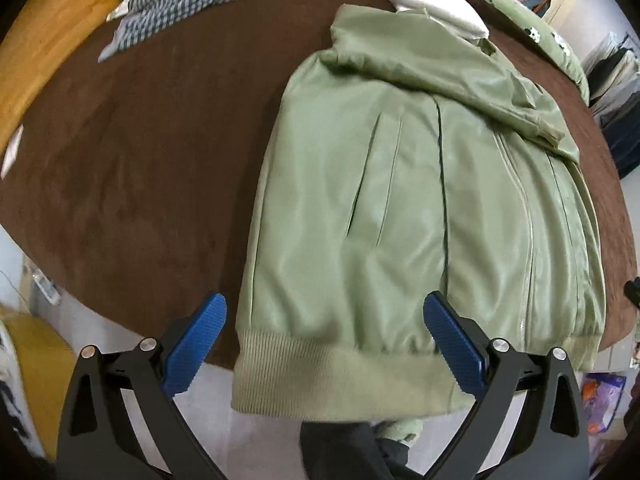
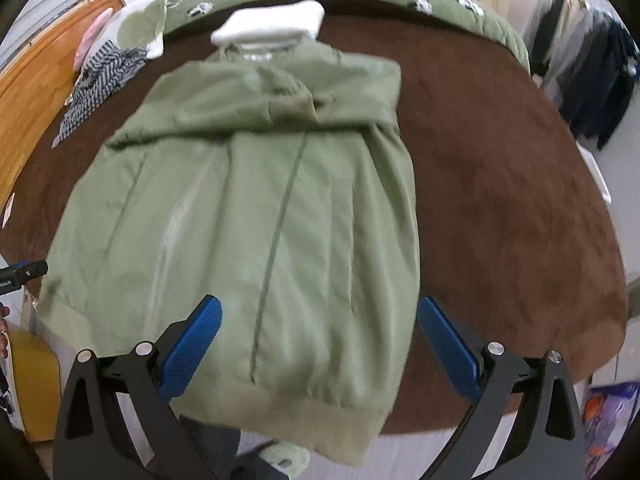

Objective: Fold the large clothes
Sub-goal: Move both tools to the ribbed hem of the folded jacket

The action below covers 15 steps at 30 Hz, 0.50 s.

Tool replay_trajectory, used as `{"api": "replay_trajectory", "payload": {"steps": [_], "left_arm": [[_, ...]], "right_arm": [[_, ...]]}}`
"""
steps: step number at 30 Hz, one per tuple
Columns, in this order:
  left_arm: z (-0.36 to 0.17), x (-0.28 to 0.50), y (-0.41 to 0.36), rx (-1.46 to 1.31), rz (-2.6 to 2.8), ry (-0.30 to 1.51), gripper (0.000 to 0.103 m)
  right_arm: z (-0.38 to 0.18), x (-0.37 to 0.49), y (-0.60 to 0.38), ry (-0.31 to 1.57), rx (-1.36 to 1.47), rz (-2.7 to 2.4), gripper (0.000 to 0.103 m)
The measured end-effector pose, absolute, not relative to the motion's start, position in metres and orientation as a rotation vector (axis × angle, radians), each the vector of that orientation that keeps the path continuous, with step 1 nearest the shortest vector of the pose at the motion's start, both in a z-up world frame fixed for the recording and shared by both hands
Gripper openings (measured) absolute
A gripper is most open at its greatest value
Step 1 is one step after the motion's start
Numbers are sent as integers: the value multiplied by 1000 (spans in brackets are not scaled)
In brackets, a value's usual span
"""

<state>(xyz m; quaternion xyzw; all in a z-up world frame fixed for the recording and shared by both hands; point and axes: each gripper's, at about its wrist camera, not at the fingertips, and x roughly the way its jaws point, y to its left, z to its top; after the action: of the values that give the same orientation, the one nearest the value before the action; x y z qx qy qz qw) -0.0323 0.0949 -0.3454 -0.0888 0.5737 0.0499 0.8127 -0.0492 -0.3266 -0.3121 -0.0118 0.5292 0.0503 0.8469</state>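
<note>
A green jacket [image 1: 400,208] is laid flat on a brown bed cover [image 1: 152,152], its sleeves folded across the chest and its ribbed hem [image 1: 340,376] hung over the near edge. The left tool [image 1: 326,344] is held wide open above the hem, with nothing gripped. The right tool [image 2: 318,346] is likewise spread wide and empty over the jacket's lower part. A striped garment [image 1: 188,0] is seen crumpled at the far corner.

The jacket [image 1: 400,184] was pale sage green, its ribbed hem [image 1: 332,376] duller. The bed cover [image 1: 152,152] was dark brown. A crumpled cloth [image 1: 180,0] bore grey-and-white stripes. Both grippers' pads [image 2: 192,344] were blue on black frames.
</note>
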Motion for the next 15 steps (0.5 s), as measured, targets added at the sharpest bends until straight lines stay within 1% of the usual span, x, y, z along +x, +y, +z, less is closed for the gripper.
{"api": "replay_trajectory", "payload": {"steps": [5,9,15], "left_arm": [[-368,-49,113,-230,109,1197,97],[-384,-47,129,-290,75,1182,96],[-402,-33,139,-279,-40,1206,97]], "right_arm": [[-350,-74,-348,1120,-3,127,97],[-378,-80,-372,1139,52,185,97],[-399,-79,-392,1163,181,257,97]]}}
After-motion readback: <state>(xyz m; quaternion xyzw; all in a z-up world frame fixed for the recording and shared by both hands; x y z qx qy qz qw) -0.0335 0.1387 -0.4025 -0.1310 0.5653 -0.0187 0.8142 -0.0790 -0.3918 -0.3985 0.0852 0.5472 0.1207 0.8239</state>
